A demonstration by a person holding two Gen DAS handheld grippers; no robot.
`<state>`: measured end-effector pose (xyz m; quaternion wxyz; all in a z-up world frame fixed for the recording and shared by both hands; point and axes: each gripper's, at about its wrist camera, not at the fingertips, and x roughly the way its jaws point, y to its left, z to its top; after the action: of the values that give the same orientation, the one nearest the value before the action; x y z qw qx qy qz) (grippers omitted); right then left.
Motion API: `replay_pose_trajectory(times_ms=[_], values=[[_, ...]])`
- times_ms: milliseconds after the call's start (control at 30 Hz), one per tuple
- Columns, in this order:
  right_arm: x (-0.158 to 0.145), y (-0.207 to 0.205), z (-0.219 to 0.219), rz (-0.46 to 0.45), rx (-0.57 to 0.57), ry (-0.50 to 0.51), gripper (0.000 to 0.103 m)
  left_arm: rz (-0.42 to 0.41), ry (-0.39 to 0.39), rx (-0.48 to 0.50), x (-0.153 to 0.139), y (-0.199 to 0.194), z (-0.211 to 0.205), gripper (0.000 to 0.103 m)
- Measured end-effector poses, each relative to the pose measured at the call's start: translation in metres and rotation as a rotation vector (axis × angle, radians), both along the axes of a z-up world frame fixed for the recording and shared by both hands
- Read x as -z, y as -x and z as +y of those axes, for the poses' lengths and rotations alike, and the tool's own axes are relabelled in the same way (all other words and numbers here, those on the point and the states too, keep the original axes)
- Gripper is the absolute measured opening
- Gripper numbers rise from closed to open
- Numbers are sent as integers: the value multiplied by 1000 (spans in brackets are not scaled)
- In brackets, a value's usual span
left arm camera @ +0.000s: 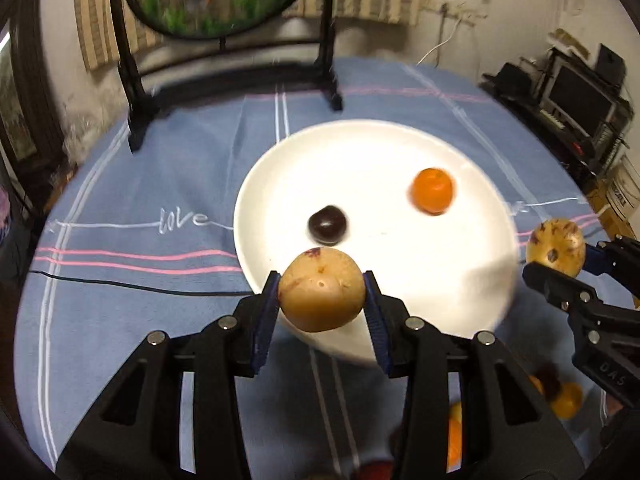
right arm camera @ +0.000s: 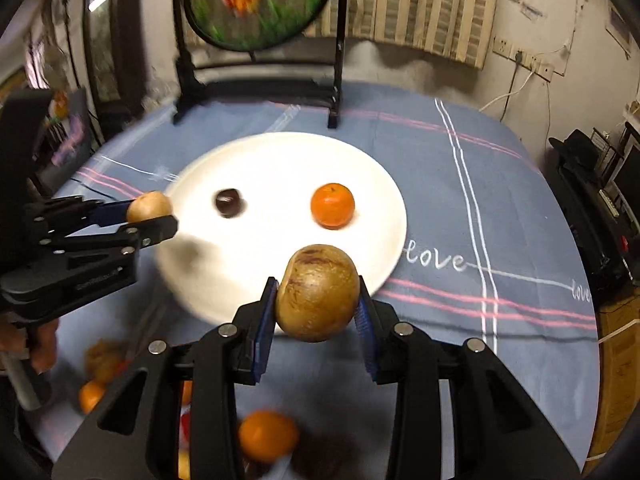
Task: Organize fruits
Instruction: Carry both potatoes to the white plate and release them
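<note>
**Two fruits heading for the plate**

While both grippers are closing in on the white plate (left arm camera: pixel 280 168), each is carrying a brownish, speckled round fruit. The left gripper (left arm camera: pixel 322 294) is clamping its fruit (left arm camera: pixel 322 292) between blue pads, just over the plate's near rim; the right gripper (right arm camera: pixel 318 294) is pinching its own fruit (right arm camera: pixel 318 292) the same way, also hanging at the near rim. Ahead of both tools, a dark fruit (left arm camera: pixel 327 225) and an orange (left arm camera: pixel 433 191) are already lying on the plate, well apart. More oranges are waiting below and behind the fingers (blurred, uncountable).

Round fruit is likely to roll once let go; dropped from above the rim, either could bounce off onto the cloth or knock the dark fruit. The two grippers are also nearing one plate together, so they could collide.

"love" (right arm camera: pixel 436 259) is stitched on the blue tablecloth (right arm camera: pixel 480 184) to the right gripper's right. Embossed lettering on the gripper bodies is not reliably readable.
</note>
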<state>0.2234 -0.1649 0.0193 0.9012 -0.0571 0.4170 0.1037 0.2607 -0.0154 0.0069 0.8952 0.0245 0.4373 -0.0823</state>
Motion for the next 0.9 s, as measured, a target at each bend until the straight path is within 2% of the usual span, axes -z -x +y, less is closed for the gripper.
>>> replay_pose_trajectory(times_ms=[167, 267, 300, 333, 367, 400, 433, 533, 700, 800, 900], values=[[28, -36, 9, 87, 7, 32, 37, 46, 7, -3, 23, -22, 1, 42], [39, -55, 8, 120, 30, 32, 37, 31, -2, -10, 27, -30, 0, 42], [40, -59, 7, 129, 39, 22, 38, 29, -4, -11, 29, -31, 0, 47], [40, -61, 6, 128, 47, 11, 42, 29, 0, -10, 28, -33, -1, 58], [39, -62, 5, 118, 59, -5, 46, 27, 6, -8, 27, -33, -1, 64], [36, -60, 3, 103, 69, -28, 53, 17, 16, 1, 23, -30, -1, 74], [31, -57, 0, 83, 72, -65, 54, 6, 19, 6, 20, -27, -2, 81], [22, -45, -7, 69, 70, -89, 55, -50, -2, 6, 7, -13, -2, 86], [5, -12, -27, 28, 90, -147, 55, -49, 58, -7, -9, 13, 8, 89], [-3, 17, -47, 1, 120, -197, 63, -65, 78, -21, -18, 33, 15, 91], [-7, 38, -61, -10, 136, -220, 64, -81, 80, -13, -27, 59, 18, 92]])
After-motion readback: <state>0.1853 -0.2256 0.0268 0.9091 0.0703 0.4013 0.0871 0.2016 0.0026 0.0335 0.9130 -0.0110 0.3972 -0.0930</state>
